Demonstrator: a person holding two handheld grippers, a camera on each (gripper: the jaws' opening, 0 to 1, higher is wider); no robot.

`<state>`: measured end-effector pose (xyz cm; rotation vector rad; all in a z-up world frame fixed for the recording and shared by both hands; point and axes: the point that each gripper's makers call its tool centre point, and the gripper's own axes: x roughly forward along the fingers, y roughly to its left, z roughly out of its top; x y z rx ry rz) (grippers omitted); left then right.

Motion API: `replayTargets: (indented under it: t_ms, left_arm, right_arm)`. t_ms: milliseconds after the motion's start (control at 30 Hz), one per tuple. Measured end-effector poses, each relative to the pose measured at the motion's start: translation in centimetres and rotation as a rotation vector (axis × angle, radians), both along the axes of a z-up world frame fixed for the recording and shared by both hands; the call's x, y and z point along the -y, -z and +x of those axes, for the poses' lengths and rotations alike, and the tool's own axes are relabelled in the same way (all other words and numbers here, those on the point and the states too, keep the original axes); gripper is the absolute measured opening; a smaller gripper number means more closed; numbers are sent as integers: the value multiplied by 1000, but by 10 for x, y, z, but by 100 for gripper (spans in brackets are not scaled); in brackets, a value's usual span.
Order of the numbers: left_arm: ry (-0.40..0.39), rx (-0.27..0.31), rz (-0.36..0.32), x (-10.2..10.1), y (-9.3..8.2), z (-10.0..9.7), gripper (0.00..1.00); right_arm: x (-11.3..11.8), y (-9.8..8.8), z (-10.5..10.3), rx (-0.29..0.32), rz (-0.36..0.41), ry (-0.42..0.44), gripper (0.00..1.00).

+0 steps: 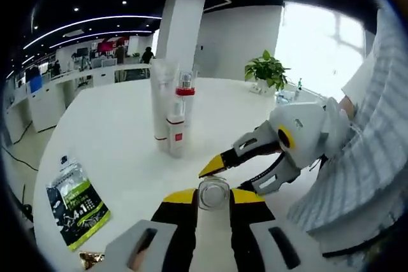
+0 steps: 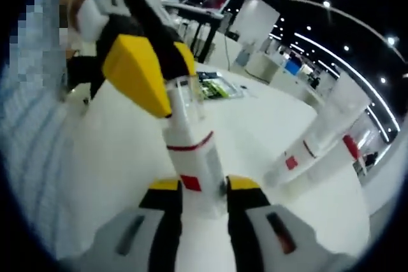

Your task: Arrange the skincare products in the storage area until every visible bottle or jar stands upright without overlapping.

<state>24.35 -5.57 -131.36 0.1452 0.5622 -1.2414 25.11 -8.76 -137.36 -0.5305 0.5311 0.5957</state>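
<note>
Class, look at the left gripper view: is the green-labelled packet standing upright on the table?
No. The green-labelled packet lies flat on the white table, while the two bottles beyond it stand upright.

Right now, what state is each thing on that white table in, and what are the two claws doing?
Left gripper: shut on the bottle's clear cap.
Right gripper: shut on the bottle's base.
Held bottle: off the table, between both grippers.
Two tall bottles: upright, side by side.
Green packet: lying flat.
Potted plant: upright.

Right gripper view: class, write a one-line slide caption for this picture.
Both grippers hold one white bottle: right gripper at its base, left gripper at its clear cap, over a white table.
</note>
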Motion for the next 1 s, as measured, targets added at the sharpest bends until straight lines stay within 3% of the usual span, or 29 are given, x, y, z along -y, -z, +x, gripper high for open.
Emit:
replayTargets:
  t_ms: [67,267,367,700,1000]
  left_arm:
    - [-12,25,-16,2,-5,0,18]
    - [-21,65,-15,9,-9,0,19]
    - [9,100,3,20,-14,-1,19]
    - [56,143,42,34,-18,2,20]
    - [114,185,88,35,-16,0,20]
  right_arm:
    - [-4,-2,-2,-16,57,10,25]
    - [-3,-2,-5,-28,89,31,24]
    - [-3,3,4,-61,171,78,24]
    - [-5,5,-1,-101,346,167,23]
    - [-14,6,-4,-86,454,222,22]
